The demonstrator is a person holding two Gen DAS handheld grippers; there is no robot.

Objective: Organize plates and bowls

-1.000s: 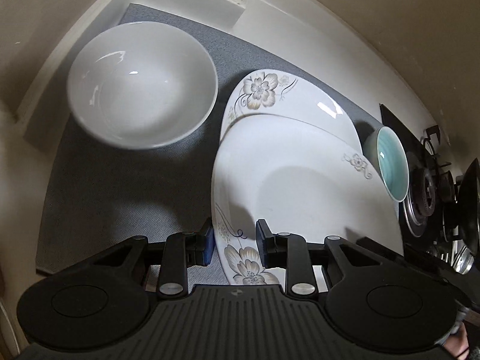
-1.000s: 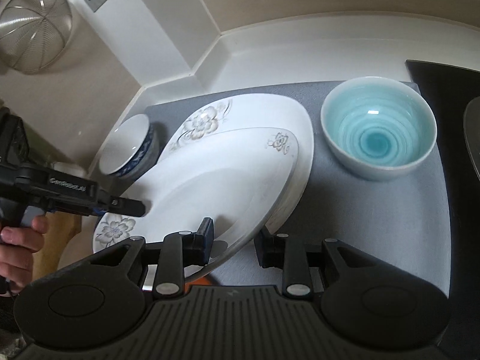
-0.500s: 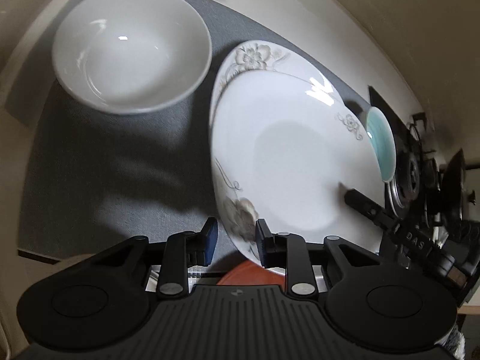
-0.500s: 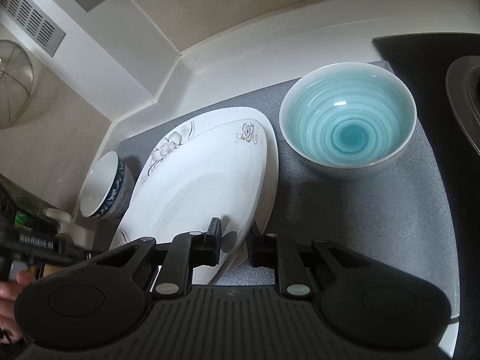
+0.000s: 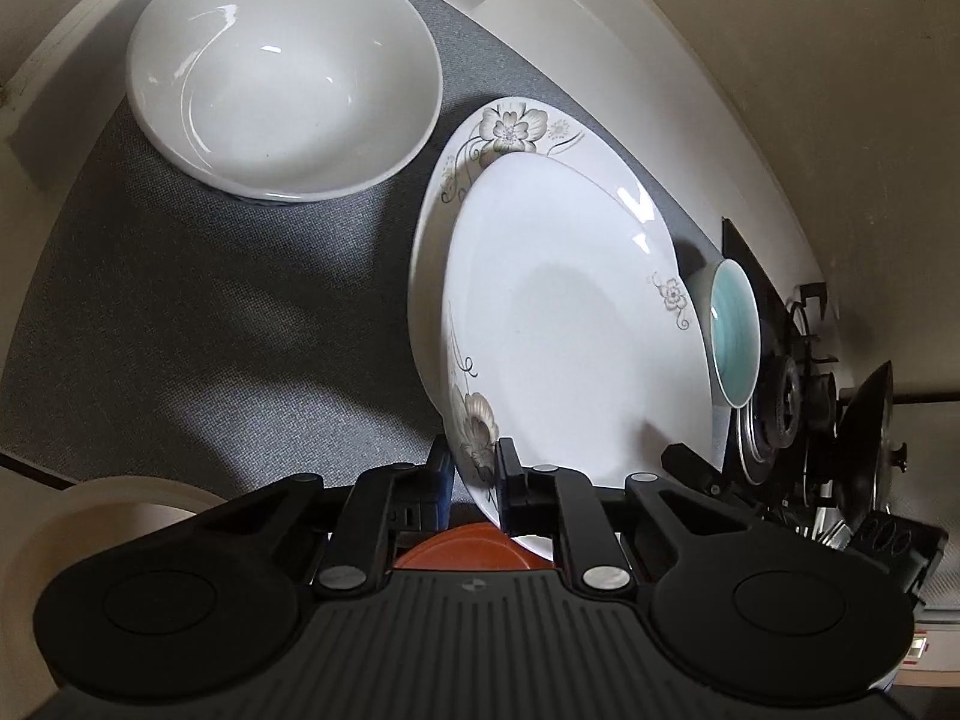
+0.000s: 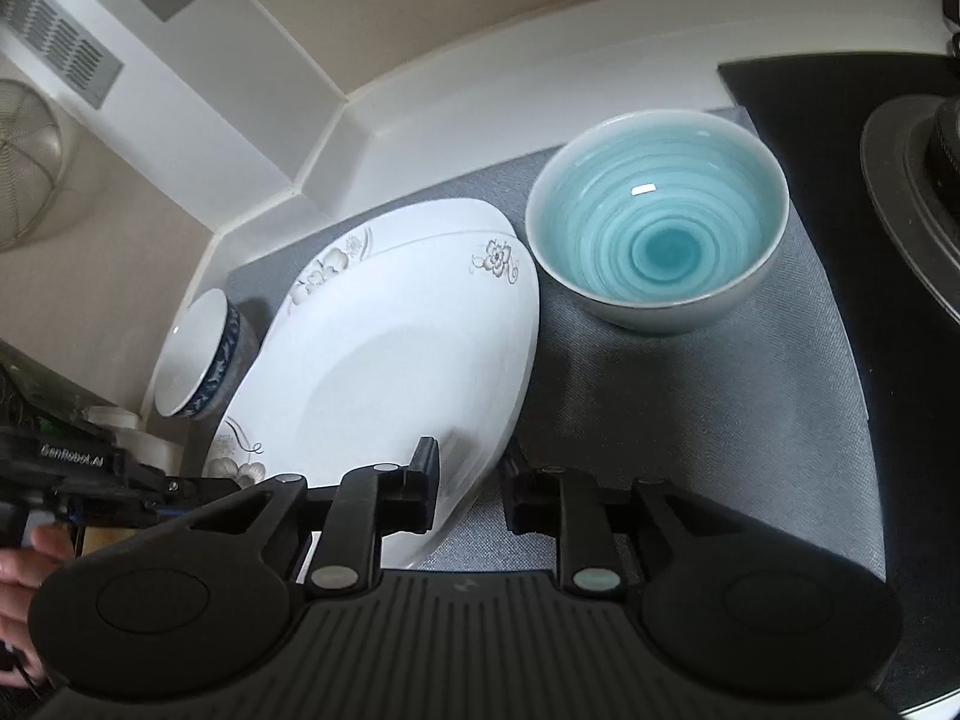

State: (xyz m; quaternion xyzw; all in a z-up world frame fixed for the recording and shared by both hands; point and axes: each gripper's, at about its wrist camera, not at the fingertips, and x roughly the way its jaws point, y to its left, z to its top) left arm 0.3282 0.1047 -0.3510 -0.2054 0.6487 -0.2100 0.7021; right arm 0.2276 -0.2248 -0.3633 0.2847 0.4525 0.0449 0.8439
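The left gripper [image 5: 474,480] has just clamped fully onto the near rim of the upper plate [image 5: 576,324], while the right gripper [image 6: 471,480] is easing its jaws apart around the opposite edge, its pads seemingly no longer pressing. That suggests the plate is passing into the left hand's control as it is settling onto the lower plate [image 5: 510,126]. The white bowl [image 5: 282,72] is sitting ahead-left of the left gripper; the teal bowl [image 6: 657,216] ahead-right of the right.
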